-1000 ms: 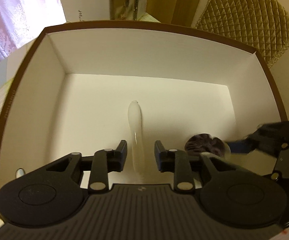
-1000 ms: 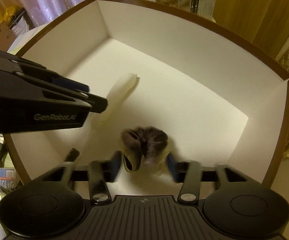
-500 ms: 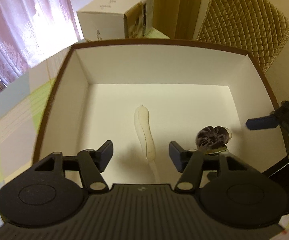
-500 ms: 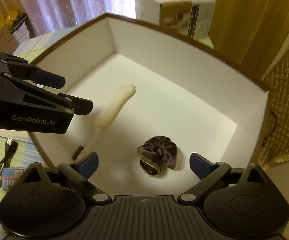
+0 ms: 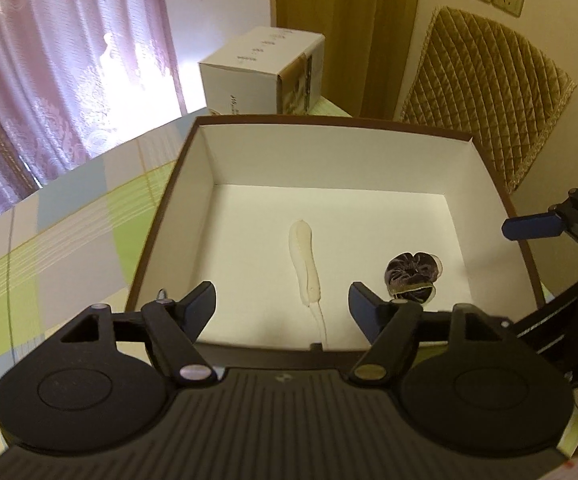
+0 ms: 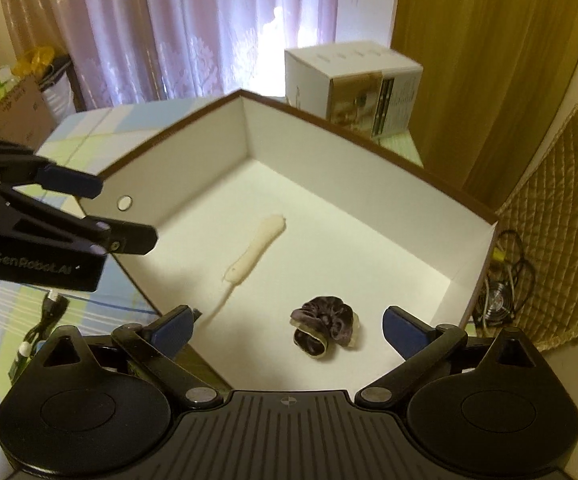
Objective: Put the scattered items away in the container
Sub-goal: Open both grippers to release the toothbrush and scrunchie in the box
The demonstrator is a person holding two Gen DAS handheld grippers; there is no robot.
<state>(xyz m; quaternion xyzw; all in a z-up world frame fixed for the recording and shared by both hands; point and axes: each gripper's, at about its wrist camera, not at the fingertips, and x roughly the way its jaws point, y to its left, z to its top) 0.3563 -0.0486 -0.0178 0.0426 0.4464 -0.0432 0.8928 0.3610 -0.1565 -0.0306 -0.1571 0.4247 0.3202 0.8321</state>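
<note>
Left claw [image 5: 281, 307]: fingers spread wide, holding nothing, hanging over the near wall of the box.
Right claw [image 6: 289, 326]: fingers spread wide, holding nothing, above the box's near right part.
Cream item [image 5: 305, 266]: long and pale with a thin tail; it lies on the box floor just ahead of the left claw, between its two fingers in that view, and ahead-left of the right claw [image 6: 255, 250].
Dark scrunchie [image 6: 325, 330]: crumpled purple fabric on the box floor, directly between the right claw's fingers in its view; ahead-right of the left claw [image 5: 411, 276], well apart from the cream item.
Box [image 5: 329, 156]: white inside, brown rim, open top, beneath both claws.
Tablecloth [image 5: 69, 220]: checked green, grey and blue, left of the left claw.
Carton [image 5: 261, 74]: white, beyond the box's far wall.
Black cable [image 6: 43, 320]: on the cloth, left of the right claw.
</note>
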